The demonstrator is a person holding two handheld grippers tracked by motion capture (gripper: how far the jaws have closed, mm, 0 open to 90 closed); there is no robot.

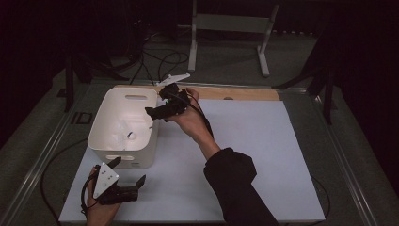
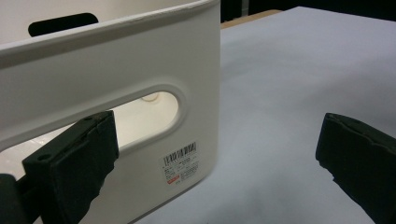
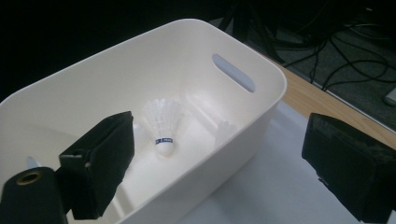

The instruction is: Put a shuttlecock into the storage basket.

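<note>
At the near edge of the white table sheet (image 1: 244,141), the left gripper (image 1: 128,173) is held low in a hand, its jaws spread wide with nothing between them. In the left gripper view its jaws are seen pointing at the near wall of the white plastic bin (image 2: 140,60), just beside the handle slot and the barcode label (image 2: 180,161). Farther on, the bin (image 1: 141,141) is seen standing on the left part of the sheet. Inside it, a white shuttlecock (image 3: 163,126) is seen on the bottom, cork down, feathers up. Over the bin's far right rim, the right gripper (image 1: 157,106) is held, jaws wide apart and empty. Beyond the sheet, a wooden table edge (image 1: 244,93) is seen.
</note>
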